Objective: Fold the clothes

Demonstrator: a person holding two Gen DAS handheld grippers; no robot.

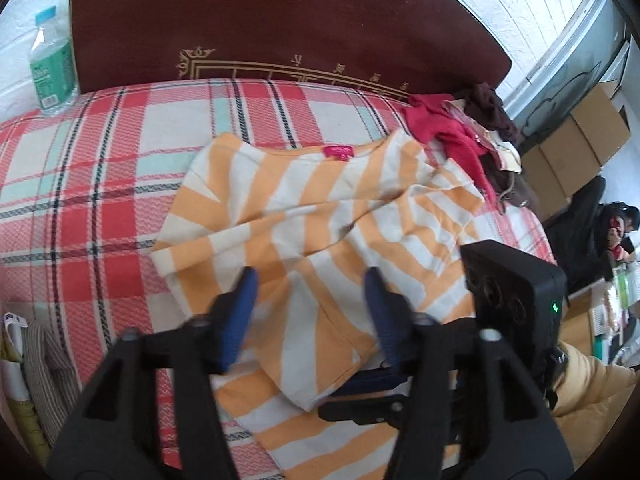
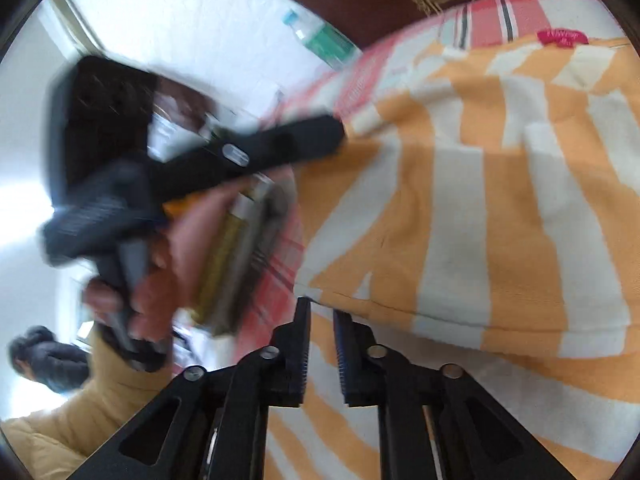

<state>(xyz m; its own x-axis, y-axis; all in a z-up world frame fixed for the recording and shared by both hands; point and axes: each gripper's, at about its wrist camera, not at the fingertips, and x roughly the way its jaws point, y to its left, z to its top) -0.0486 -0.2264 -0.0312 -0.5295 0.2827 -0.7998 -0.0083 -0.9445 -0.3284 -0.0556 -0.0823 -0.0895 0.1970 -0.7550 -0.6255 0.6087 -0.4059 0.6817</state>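
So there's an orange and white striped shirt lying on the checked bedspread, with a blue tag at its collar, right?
Nearly right. The orange and white striped shirt does lie on the checked bedspread, but the tag at its collar is pink, not blue. The left wrist view shows it clearly, and the right wrist view shows the same pink tag.

You are working over a bed (image 1: 100, 168) covered with a red, white and pale-green plaid sheet, backed by a dark maroon headboard (image 1: 280, 20) with gold ornament. An orange-and-white striped garment (image 1: 320, 216) lies spread across the middle of it, its pink label (image 1: 339, 151) toward the headboard. A heap of red and dark brown clothes (image 1: 460, 128) sits just beside the garment's far right corner. A water bottle (image 1: 50, 64) stands at the far left, by the headboard.
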